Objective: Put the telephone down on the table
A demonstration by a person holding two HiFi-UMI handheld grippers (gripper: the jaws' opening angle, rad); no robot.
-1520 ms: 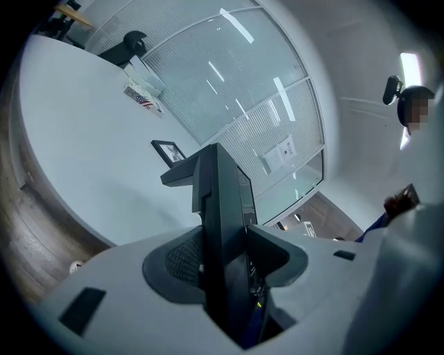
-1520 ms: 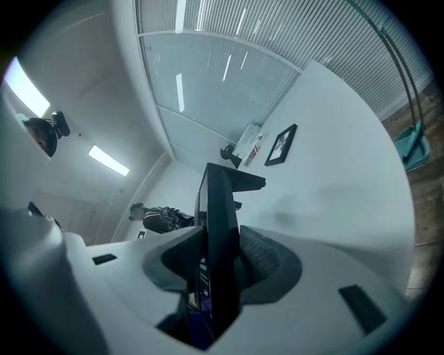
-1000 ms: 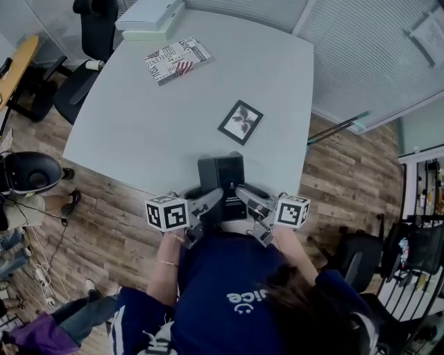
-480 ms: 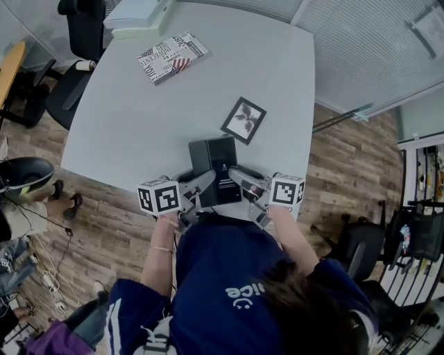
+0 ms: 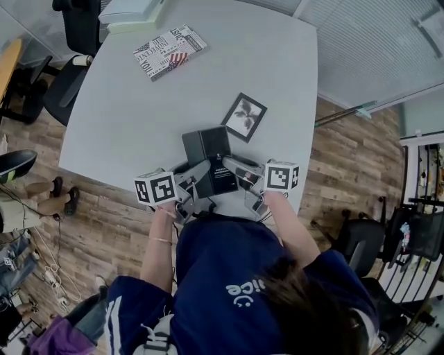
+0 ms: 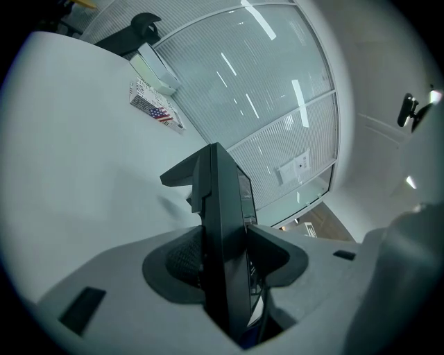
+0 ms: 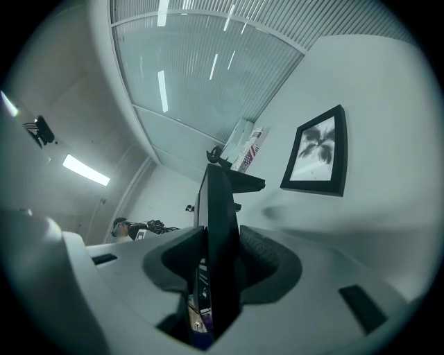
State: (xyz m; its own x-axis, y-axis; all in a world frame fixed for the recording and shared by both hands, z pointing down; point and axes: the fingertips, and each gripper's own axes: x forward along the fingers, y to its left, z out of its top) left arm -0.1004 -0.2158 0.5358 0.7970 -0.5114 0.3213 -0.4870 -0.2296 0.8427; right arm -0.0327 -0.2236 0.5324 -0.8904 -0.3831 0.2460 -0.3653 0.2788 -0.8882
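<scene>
As the left claw (image 6: 225, 253) and right claw (image 7: 220, 260) pinch its sides, the telephone (image 5: 208, 156) looks flat, black, boxy.

The pale table (image 5: 111, 118) bears a framed picture (image 5: 244, 117), a magazine (image 5: 169, 52) and, seemingly, stacked books (image 5: 128, 14).

Open table (image 5: 125, 118) leftward; picture frame (image 5: 243, 117) (lying flat) ahead-right

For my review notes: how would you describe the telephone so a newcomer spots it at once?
Start at the near edge of the pale table. The telephone is the black boxy unit clamped between the left gripper and right gripper; unlike the flat framed picture just beyond it, it is held.
</scene>
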